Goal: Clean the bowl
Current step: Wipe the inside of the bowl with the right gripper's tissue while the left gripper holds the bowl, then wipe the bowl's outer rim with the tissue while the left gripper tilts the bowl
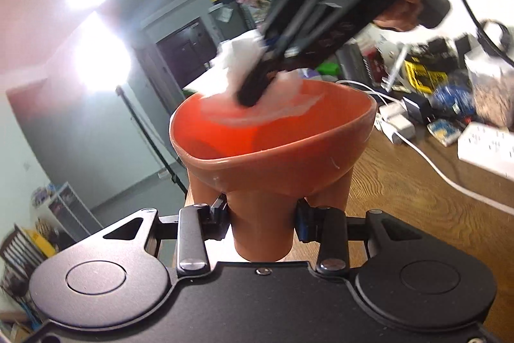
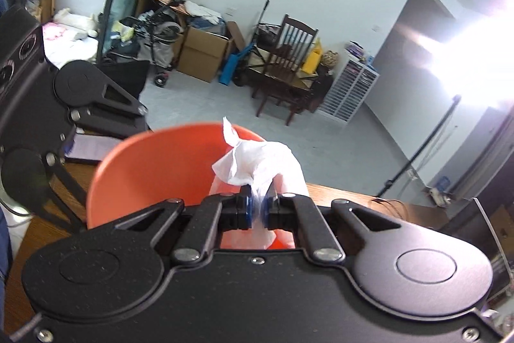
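The wooden table (image 1: 401,182) is the biggest thing here, and it has a messy pile of chargers and cables (image 1: 427,105) on its far side. Above the table is the orange bowl (image 1: 273,147), lifted up and tipped so its open side shows. The bowl has stubby legs under it, and the left gripper (image 1: 261,219) has its two fingers squeezed tight around one leg, so the bowl cannot wobble. The right gripper (image 2: 257,209) comes in from above, with its fingers pinched together on a scrunched white tissue (image 2: 257,159). The tissue is pressed on the inside wall of the bowl near the far rim. I think the job now is wiping the inside. To do it well, the left gripper should hold the bowl very steady while the right one rubs the tissue round and round, from the rim down to the bottom. Press softly, so the tissue does not rip or slip out. The thin tissue could tear, so go slow.
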`<act>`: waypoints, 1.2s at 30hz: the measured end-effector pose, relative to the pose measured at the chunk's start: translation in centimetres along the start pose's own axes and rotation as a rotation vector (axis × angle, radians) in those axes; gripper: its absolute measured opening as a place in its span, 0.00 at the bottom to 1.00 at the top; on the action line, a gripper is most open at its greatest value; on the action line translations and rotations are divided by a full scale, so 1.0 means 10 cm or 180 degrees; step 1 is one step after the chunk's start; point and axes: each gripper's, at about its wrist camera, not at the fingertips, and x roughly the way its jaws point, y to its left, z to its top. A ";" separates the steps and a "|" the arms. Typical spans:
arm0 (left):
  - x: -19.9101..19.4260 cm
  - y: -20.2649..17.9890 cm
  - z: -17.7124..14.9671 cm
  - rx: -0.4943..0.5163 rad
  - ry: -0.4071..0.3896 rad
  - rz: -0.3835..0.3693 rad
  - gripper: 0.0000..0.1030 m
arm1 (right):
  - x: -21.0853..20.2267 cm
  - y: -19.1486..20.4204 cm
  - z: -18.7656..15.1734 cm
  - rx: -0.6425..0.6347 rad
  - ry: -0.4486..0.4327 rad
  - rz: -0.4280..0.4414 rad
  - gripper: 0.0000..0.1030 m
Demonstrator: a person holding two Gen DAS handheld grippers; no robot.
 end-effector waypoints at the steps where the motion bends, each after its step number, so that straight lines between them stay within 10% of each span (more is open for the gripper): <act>1: 0.01 0.03 0.01 -0.0054 -0.0002 0.0002 0.36 | -0.02 -0.02 -0.01 -0.0014 0.0023 -0.0014 0.07; 10: -0.05 0.18 0.11 -0.0215 -0.0075 -0.0012 0.36 | -0.06 0.07 0.13 -0.0103 0.0071 0.0345 0.07; 36: -0.22 -0.24 -0.31 0.1708 -0.0370 0.0718 0.36 | -0.24 0.04 0.68 -0.0495 -0.0455 0.0143 0.07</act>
